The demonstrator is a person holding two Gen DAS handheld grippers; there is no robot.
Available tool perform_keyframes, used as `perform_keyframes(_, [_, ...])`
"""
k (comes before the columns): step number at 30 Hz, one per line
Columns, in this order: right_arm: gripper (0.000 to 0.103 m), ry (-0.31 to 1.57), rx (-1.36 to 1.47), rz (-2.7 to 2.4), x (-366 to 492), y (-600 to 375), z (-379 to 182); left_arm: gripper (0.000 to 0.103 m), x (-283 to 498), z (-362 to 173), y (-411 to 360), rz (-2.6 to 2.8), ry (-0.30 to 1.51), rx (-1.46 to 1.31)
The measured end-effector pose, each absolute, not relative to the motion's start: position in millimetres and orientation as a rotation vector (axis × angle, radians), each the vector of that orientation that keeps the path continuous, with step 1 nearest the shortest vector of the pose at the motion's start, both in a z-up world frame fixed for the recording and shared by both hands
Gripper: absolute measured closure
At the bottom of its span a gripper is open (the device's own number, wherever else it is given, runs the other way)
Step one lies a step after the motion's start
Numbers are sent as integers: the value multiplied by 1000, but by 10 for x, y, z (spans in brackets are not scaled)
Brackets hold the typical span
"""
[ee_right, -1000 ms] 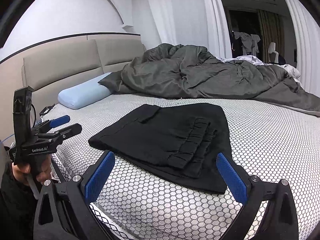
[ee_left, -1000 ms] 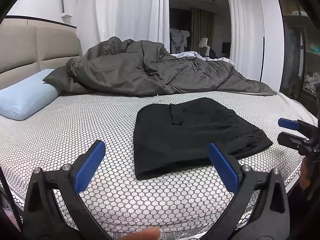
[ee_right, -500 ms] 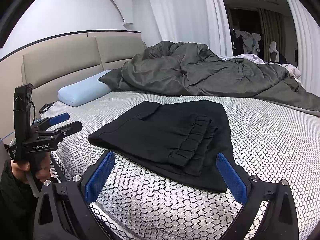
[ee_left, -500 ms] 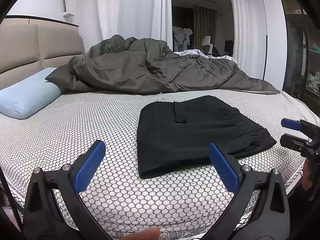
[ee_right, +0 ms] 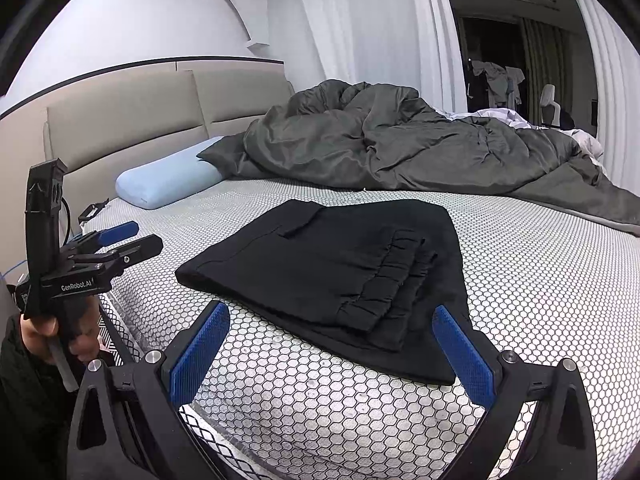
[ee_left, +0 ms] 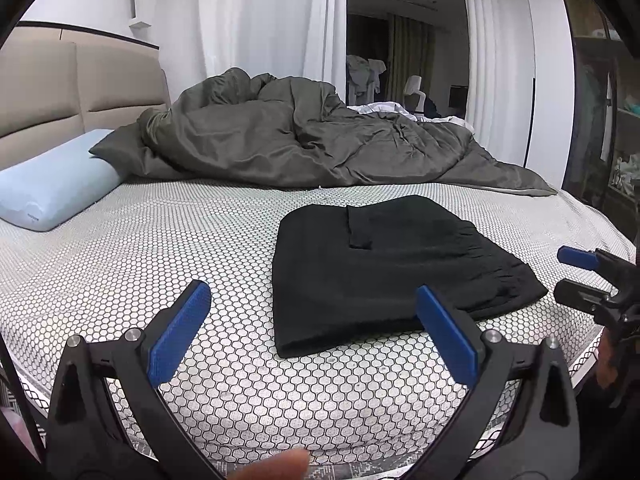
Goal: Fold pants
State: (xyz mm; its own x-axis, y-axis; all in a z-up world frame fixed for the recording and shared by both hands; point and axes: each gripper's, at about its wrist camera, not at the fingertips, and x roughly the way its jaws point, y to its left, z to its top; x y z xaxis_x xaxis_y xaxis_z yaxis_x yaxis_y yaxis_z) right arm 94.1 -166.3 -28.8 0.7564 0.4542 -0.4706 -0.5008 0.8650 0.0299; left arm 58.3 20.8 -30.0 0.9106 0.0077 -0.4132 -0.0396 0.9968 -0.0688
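The black pants (ee_left: 380, 264) lie folded into a flat rectangle on the honeycomb-patterned mattress (ee_left: 140, 248), near its front edge. They also show in the right wrist view (ee_right: 340, 272), with the gathered waistband on top. My left gripper (ee_left: 320, 324) is open and empty, held in front of the bed, short of the pants. It shows at the left of the right wrist view (ee_right: 132, 238). My right gripper (ee_right: 332, 344) is open and empty, just short of the pants' near edge. It shows at the right of the left wrist view (ee_left: 576, 276).
A crumpled dark grey duvet (ee_left: 304, 144) covers the far side of the bed. A light blue pillow (ee_left: 52, 188) lies by the beige headboard (ee_left: 60, 92). White curtains (ee_left: 260, 28) hang behind. Shelves (ee_left: 616, 120) stand at the right.
Both grippers have drawn back and tilted slightly, so the pants sit a little lower in view. Both stay open; the pants have not moved.
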Motion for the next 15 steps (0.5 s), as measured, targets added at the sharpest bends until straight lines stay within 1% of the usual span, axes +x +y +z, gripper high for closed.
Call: perform_keyframes(15, [0,492,-110,524,961,-1653,-306,1,596,-311,208,24,425,-41])
